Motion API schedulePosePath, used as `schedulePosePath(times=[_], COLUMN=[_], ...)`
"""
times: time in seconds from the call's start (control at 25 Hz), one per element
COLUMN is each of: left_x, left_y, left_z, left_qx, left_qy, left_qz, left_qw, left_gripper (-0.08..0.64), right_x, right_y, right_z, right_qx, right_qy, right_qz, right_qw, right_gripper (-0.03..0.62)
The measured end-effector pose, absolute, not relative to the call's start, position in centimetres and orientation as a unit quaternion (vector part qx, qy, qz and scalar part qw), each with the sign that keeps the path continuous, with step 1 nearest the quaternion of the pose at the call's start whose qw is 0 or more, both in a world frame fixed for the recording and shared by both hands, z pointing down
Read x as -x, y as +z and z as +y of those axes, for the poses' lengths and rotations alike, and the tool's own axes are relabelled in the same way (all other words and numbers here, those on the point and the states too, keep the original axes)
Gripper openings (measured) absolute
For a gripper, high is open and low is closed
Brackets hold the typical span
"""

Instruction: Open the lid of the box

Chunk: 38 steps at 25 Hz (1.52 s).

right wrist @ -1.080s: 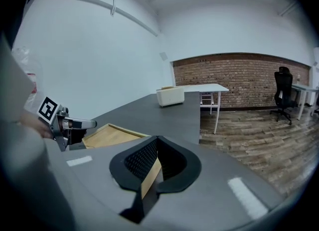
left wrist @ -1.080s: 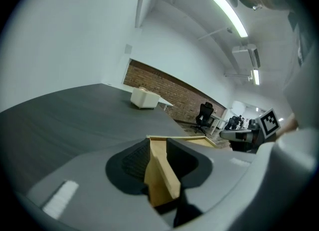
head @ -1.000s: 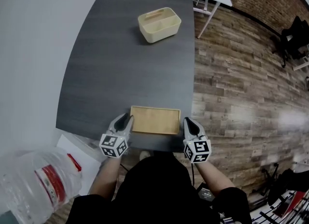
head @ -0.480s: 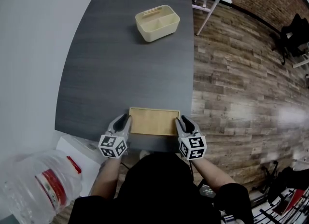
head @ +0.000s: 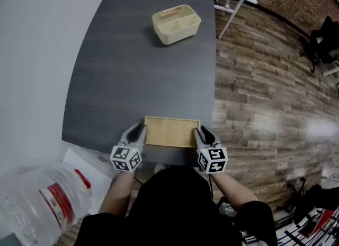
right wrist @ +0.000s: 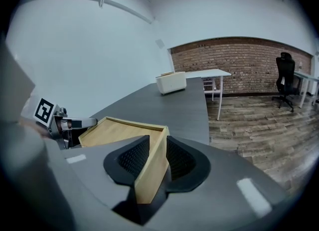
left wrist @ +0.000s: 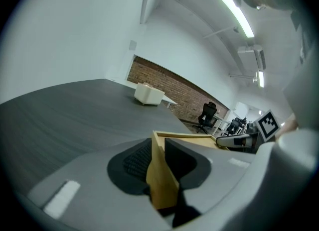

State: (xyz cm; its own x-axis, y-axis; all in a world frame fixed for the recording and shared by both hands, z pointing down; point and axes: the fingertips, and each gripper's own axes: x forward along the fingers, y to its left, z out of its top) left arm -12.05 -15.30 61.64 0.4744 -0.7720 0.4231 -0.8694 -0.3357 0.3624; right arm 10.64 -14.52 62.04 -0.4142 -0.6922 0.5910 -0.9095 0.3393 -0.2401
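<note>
**Straddling both short ends of a wooden box: 2 grippers, 1 table**

Item 1, wooden box (head: 171,131): flat, shallow and rectangular, of pale wood. It lies at the near edge of the dark grey table (head: 137,64), directly in front of the person, long side parallel to that edge. Its top face shows as a recessed panel inside a raised rim. Whether this face is the lid cannot be told.

Item 2, left gripper (head: 139,132): at the box's left short end, pointing away from the person and slightly down. In the left gripper view the rim wall stands between the 2 black ribbed pads (left wrist: 137,160), and both pads press against it, clamped.

Item 3, right gripper (head: 202,133): at the box's right short end, mirroring the left. Its jaws have just been opening and stand wide apart. The right rim wall sits between the pads (right wrist: 133,158), which do not press on it.

Item 4, marker cubes: 1 on each gripper, left (head: 126,158) and right (head: 213,160), near the person's forearms.

Item 5, cream bin (head: 176,24): open-topped, 2 compartments, at the far end of the table, well apart from the box.

Item 6, surroundings: wood-plank floor (head: 265,80) to the right, a large clear water bottle (head: 45,205) with a red label at lower left, a brick wall (right wrist: 234,56) and a black office chair (right wrist: 285,68) beyond.
</note>
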Motion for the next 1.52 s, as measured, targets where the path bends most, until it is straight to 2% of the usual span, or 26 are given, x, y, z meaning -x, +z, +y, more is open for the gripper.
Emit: schedulePosePath(times=[0.48, 0.56, 0.64, 1.0, 1.52], left_x=[12.1, 12.0, 11.9, 11.6, 11.8], left_y=[61.8, 61.7, 61.8, 61.9, 62.0], left_z=[-15.5, -15.6, -15.6, -15.7, -15.9], left_qx=[-0.808, -0.809, -0.811, -0.809, -0.798], left_qy=[0.095, 0.116, 0.133, 0.121, 0.103], left_qz=[-0.505, -0.508, -0.506, -0.503, -0.512], left_qw=[0.286, 0.273, 0.263, 0.279, 0.301], left_gripper=[0.080, 0.081, 0.077, 0.040, 0.038], right_x=[-11.8, -12.2, -12.8, -14.9, -17.8], right_y=[62.1, 62.1, 62.2, 62.3, 62.4], right_z=[-14.7, -14.7, -14.6, -14.7, -14.8], right_qx=[-0.509, -0.513, -0.514, -0.536, -0.561], right_qy=[0.275, 0.284, 0.287, 0.296, 0.294], right_qz=[-0.790, -0.786, -0.784, -0.766, -0.747], right_qw=[0.202, 0.198, 0.198, 0.196, 0.199], right_gripper=[0.108, 0.077, 0.077, 0.069, 0.060])
